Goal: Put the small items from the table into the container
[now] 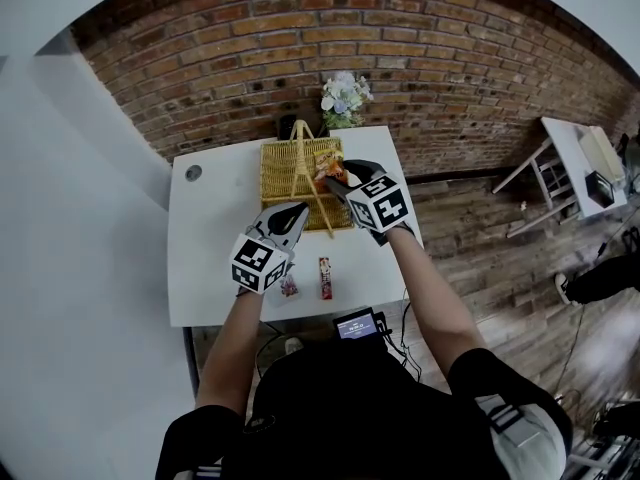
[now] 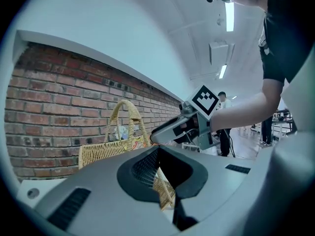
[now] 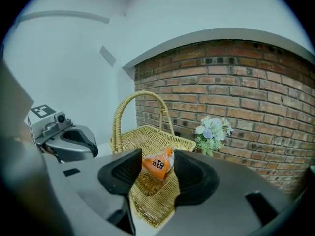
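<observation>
Basket (image 1: 285, 183): woven straw-yellow wicker, rectangular, shallow, tall arched handle; stands at the far side of the white table (image 1: 210, 258), near a small bunch of pale flowers (image 1: 343, 98) and a rough red brick wall (image 1: 400, 48)

Orange packet (image 3: 158, 163): glossy crinkled plastic, pillow-shaped, dark print on the face. Sits in the gap between the right gripper's (image 3: 156, 173) ribbed dark pads, above the basket's wicker. Jaws wide apart; pads not seen pressing it

Left gripper (image 2: 165, 181): smooth grey shell, jaws drawn together by the basket's near corner. A strip of wicker shows in the slit; cannot tell if pinched

On the table's near side: a slim red wrapped bar (image 1: 325, 278) and a small pinkish packet (image 1: 289, 287), just beside each other
</observation>
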